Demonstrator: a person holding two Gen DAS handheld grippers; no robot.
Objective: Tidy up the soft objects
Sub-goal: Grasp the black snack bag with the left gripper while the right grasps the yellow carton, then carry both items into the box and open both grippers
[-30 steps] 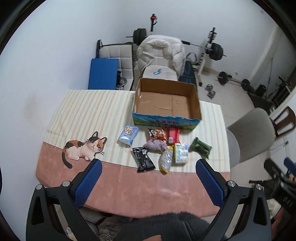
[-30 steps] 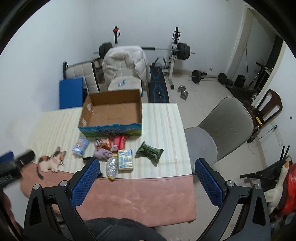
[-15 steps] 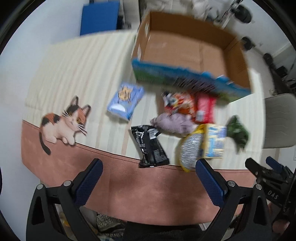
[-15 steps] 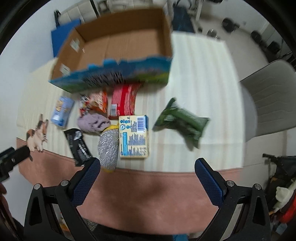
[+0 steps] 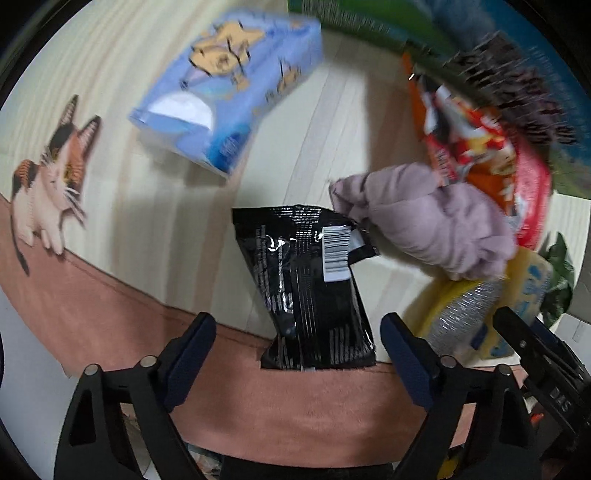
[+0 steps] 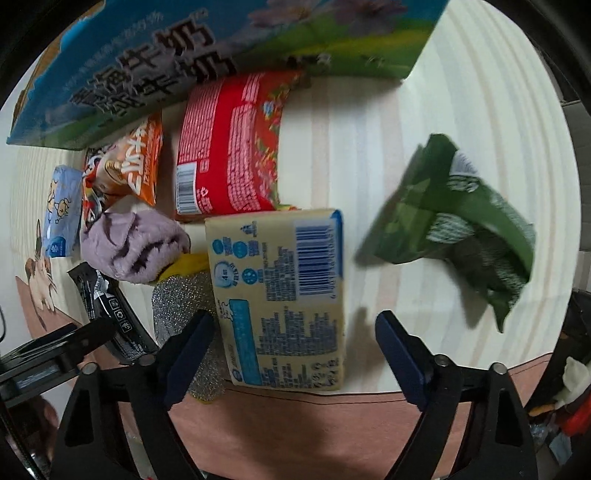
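Observation:
My left gripper (image 5: pixel 298 332) is open, its jaws on either side of the near end of a black foil packet (image 5: pixel 310 291). A blue tissue pack (image 5: pixel 225 88) lies beyond it, a lilac cloth bundle (image 5: pixel 424 218) to the right. My right gripper (image 6: pixel 293 332) is open, straddling the near end of a cream tissue pack (image 6: pixel 280 295). A silver-and-yellow scrubber (image 6: pixel 184 299) lies at its left, a green pouch (image 6: pixel 458 221) at its right. A red packet (image 6: pixel 229 147) and an orange snack bag (image 6: pixel 129 162) lie against the cardboard box (image 6: pixel 155 66).
The table wears a cream striped cloth (image 6: pixel 424 129) with a pink border (image 5: pixel 314 406) and a printed cat (image 5: pixel 48 173). The box's printed front wall (image 5: pixel 369 26) stands right behind the pile. The other gripper shows at the edge of each view.
Both grippers have dropped from high above the room down close to the table's near edge. The left now frames the black packet, the right the cream tissue pack. Both stay open.

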